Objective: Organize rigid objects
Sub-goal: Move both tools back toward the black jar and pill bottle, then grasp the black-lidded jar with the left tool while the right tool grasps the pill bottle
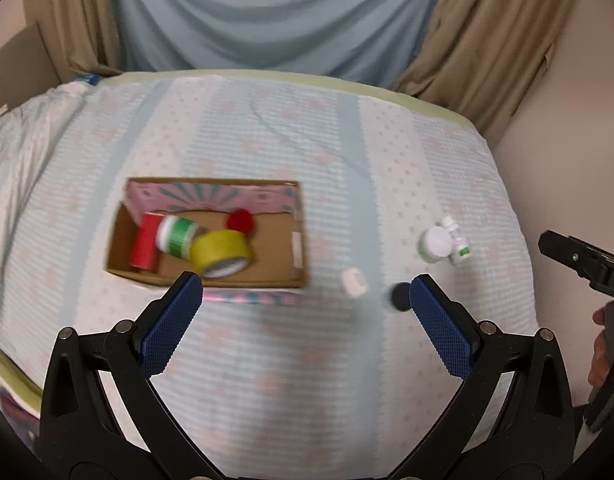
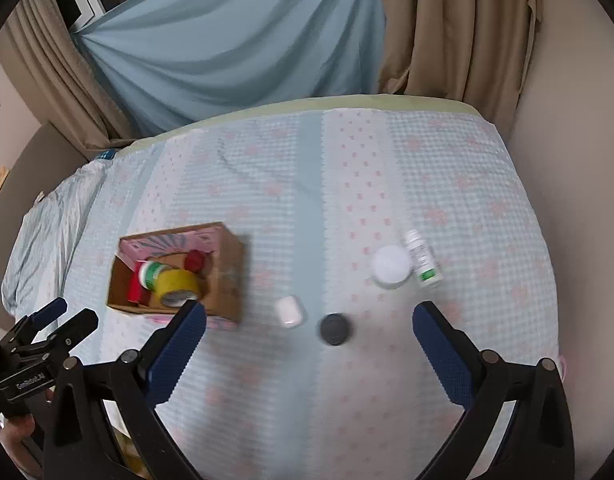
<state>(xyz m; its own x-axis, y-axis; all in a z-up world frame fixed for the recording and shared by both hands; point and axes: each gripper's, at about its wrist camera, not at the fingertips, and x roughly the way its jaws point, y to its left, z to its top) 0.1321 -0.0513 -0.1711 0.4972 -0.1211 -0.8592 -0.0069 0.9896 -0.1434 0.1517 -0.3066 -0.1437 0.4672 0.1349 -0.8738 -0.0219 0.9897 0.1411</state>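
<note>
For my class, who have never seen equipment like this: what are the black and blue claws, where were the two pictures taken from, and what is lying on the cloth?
A person holds two hand tools, each with a camera looking along its jaws. One picture is from the left gripper, the other from the right gripper. Both are open and hold nothing. On the patterned cloth sits a cardboard box containing a yellow tape roll and other things. Outside it lie a white case, a black disc, a white jar and a small bottle.

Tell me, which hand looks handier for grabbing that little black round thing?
Probably right: the black disc lies between the open right gripper jaws, whereas it sits beside the left gripper.
</note>
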